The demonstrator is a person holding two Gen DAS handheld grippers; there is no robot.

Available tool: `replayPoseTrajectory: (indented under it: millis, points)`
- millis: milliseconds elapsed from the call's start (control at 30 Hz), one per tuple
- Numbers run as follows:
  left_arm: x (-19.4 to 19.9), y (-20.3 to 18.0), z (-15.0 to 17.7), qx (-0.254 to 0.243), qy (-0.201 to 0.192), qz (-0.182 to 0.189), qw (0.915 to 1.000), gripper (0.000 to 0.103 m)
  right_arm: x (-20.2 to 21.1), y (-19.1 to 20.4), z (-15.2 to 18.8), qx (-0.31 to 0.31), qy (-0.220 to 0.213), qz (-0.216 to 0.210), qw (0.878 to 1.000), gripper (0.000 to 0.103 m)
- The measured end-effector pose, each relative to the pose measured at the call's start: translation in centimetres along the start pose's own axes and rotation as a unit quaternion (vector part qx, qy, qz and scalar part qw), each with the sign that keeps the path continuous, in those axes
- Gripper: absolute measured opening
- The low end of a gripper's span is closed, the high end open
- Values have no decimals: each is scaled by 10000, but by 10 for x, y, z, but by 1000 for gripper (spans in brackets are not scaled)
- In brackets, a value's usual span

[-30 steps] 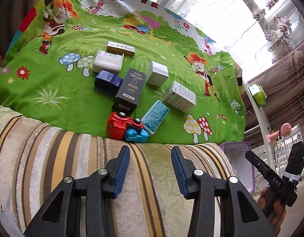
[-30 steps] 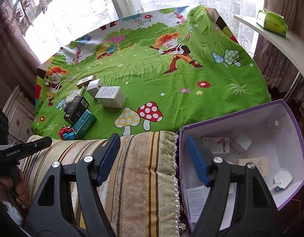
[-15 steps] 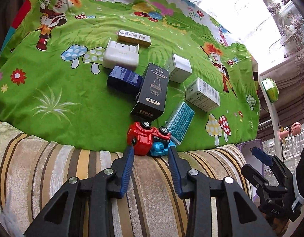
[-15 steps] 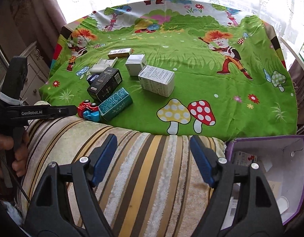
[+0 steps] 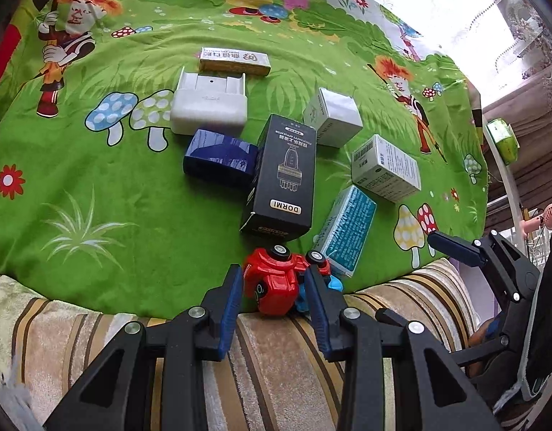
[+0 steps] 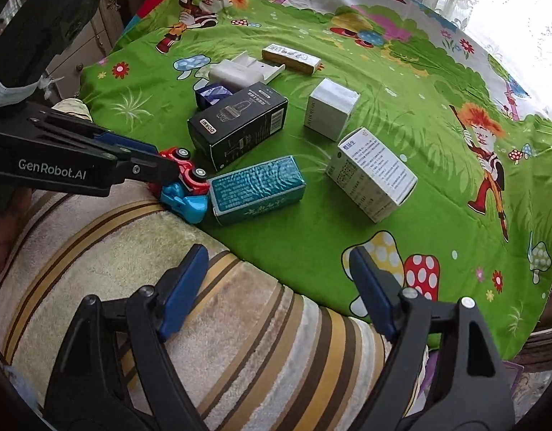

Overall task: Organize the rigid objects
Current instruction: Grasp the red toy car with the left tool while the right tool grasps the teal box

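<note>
Nearest in both views is a striped plush blanket, meeting the green cartoon-print sheet of a bed. The left tongs are narrow, straddling a red and blue toy car lying on its side at the sheet's near edge; the right pad looks against it, but whether the left pad touches I cannot tell. The right tongs stand wide and are opening, with only blanket and sheet between them.

In the left wrist view, a teal box lies at 1 o'clock from the car, just beside it. At 12 o'clock sits a black DORMI box, with a dark blue box touching its left side. Farther right is a white printed box, then a small white box. Beyond the blue box rests a white plastic case, and farthest, a gold flat box.
</note>
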State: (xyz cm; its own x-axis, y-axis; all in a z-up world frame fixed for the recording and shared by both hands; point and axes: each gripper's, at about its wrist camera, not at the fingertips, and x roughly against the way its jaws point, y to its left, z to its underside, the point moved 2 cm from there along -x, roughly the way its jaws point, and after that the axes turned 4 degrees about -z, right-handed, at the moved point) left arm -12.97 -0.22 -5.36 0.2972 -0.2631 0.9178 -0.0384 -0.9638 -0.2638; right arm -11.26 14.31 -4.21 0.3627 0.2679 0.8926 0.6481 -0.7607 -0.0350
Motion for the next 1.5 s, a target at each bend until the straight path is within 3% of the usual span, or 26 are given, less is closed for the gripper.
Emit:
replayPoseTrajectory:
  millis: [367, 600, 900, 967, 1000, 1267, 1333, 1500]
  points:
    - [-17, 6, -19, 233, 111, 164, 9995, 37, -31, -16, -22, 119, 222, -185, 9995, 88]
    - [-6, 18, -18, 593, -74, 451, 9972, 54, -46, -21, -32, 88, 309, -317, 9990, 88]
    - [-2, 11, -13, 291, -129, 245, 9992, 53, -54, -26, -34, 12, 350, -429, 9985, 87]
    - [-2, 5, -13, 122, -164, 91, 9997, 53, -55, -26, -33, 26, 350, -453, 9984, 79]
    - [0, 2, -12, 11, -203, -10, 9998, 52, -55, -26, -32, 20, 354, -458, 9983, 75]
    - [-2, -11, -9, -704, -286, -654, 9950, 35, -42, -31, -23, -182, 130, -285, 9993, 74]
    - [-2, -13, -7, -767, -306, -633, 9946, 28, -39, -34, -21, -270, 75, -231, 9993, 74]
    - [-2, -16, -6, -892, -272, -614, 9938, 28, -32, -39, -18, -437, -64, -165, 9989, 74]
